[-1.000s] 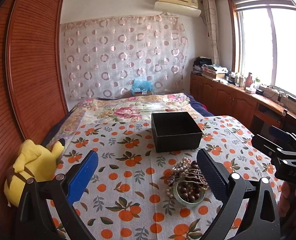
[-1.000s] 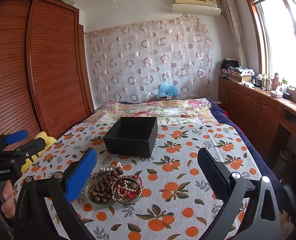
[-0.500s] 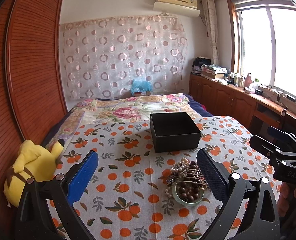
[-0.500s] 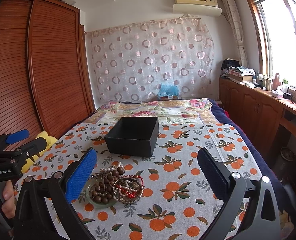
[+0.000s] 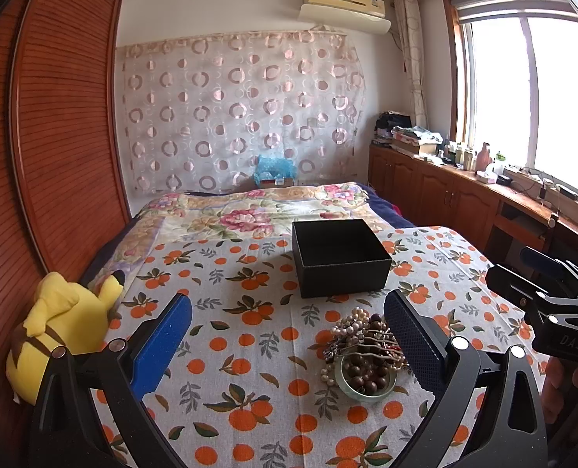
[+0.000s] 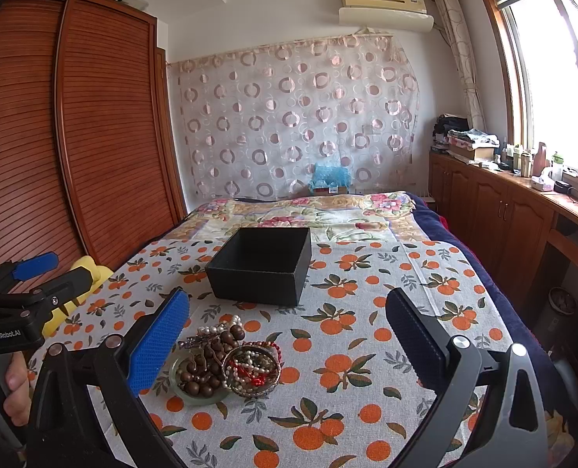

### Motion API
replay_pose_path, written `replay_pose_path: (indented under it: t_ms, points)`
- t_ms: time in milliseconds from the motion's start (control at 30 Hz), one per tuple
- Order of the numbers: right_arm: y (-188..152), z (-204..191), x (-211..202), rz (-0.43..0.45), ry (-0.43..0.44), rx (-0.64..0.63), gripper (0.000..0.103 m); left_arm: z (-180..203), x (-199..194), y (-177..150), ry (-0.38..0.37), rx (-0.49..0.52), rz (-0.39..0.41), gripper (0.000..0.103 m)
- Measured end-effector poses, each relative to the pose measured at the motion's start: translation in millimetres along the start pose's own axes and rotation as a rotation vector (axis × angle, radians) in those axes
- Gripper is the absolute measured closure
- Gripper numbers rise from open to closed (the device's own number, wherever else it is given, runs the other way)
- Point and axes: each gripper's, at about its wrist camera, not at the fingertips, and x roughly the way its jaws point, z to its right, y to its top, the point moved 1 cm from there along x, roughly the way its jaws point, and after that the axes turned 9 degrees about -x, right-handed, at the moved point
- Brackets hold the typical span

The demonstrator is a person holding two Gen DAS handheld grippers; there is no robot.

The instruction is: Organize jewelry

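Both grippers, left and right, hover with fingers spread wide, holding nothing. Jewelry lies heaped in two touching dishes on the bed, showing no clear long axis, near the black box.

The cloth with printed oranges covers the near half of the bed; a floral quilt lies beyond it toward 12 o'clock. A yellow plush sits at 9 o'clock against the slatted wooden wardrobe. On the far wall hangs a sheer curtain patterned with rings, with a blue bag at its foot. An air conditioner is mounted at 1 o'clock near the ceiling. At 3 o'clock a window stands above a row of wooden cabinets, whose top carries bottles and stacked clothes.
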Motion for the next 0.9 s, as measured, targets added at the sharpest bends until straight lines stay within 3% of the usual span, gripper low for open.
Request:
replay_pose_path:
  t_ms: [900]
  points:
    - [-3.1, -5.8, 2.0, -0.007, 0.008, 0.002, 0.002, 2.8, 1.6, -4.5, -0.002, -0.006, -0.014, 0.007]
